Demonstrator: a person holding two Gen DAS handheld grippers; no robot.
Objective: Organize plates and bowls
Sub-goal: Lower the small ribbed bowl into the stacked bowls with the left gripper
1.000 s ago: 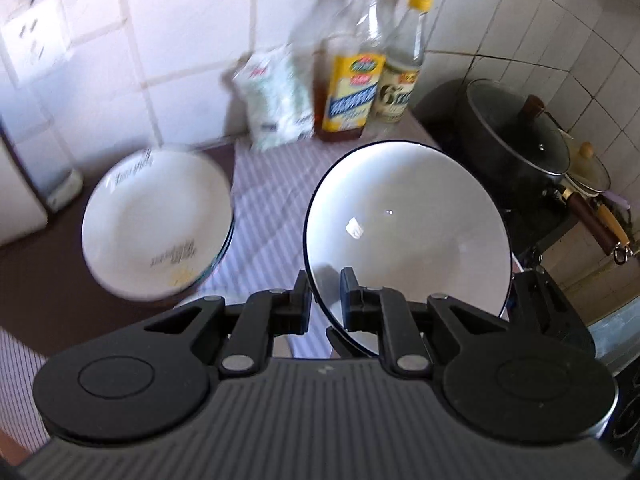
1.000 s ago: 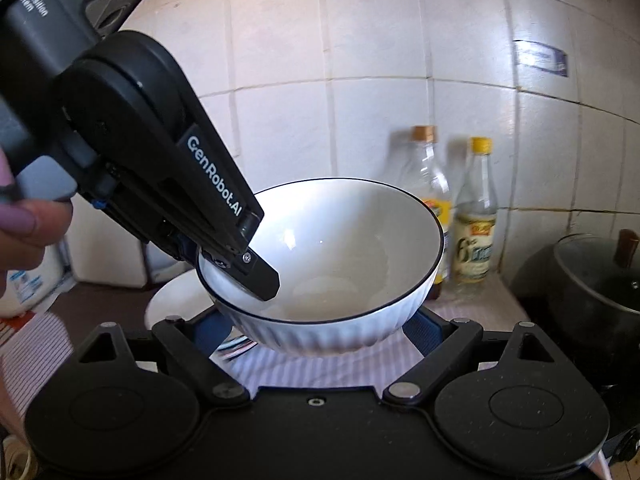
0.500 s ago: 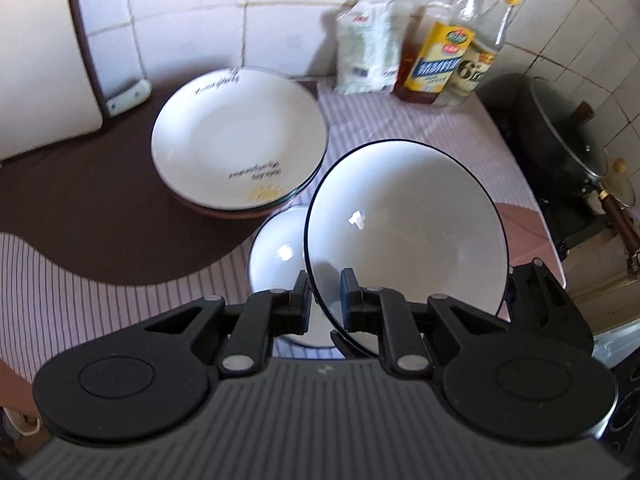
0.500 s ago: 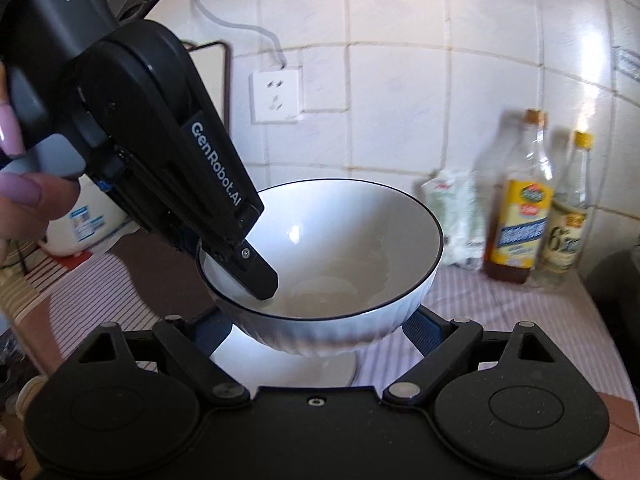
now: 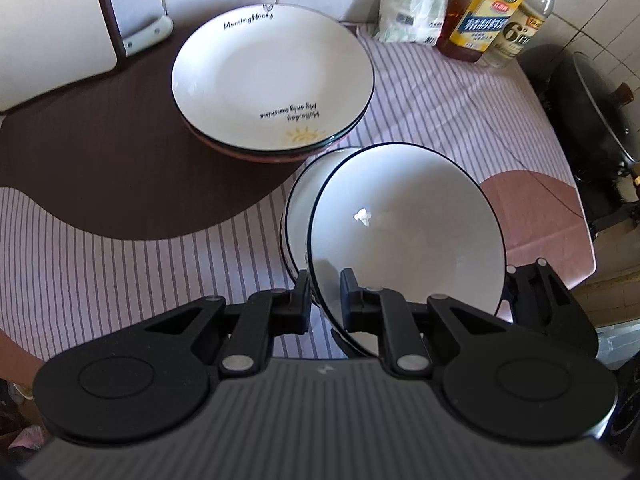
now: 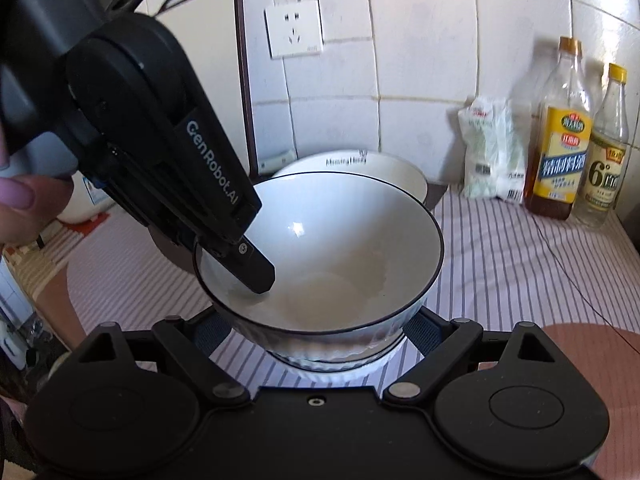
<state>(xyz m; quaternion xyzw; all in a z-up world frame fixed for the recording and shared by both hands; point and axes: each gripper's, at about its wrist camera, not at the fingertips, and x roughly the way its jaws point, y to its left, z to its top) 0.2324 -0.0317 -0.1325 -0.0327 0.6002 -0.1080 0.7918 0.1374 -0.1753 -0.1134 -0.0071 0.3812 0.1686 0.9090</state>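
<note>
A white bowl with a dark rim (image 5: 404,236) is pinched at its near rim by my left gripper (image 5: 325,298), which is shut on it. The bowl sits down into a second white bowl (image 5: 298,208) on the striped cloth. In the right wrist view the held bowl (image 6: 332,264) lies between my right gripper's spread fingers (image 6: 424,328); my right gripper (image 6: 320,330) is open around its base. Whether the pads touch is hidden. The left gripper's finger (image 6: 252,268) reaches inside the rim. A stack of white plates (image 5: 272,80) sits behind.
A salt bag (image 5: 412,0) and two bottles (image 5: 480,12) stand by the tiled wall. A black pot with a glass lid (image 5: 592,108) is at the right. A white cutting board (image 5: 44,28) leans at the back left. A wall socket (image 6: 294,28) is above.
Both grippers have carried the bowl down and to the left, onto the second bowl beside the plate stack. The left grip on the rim is unchanged.
</note>
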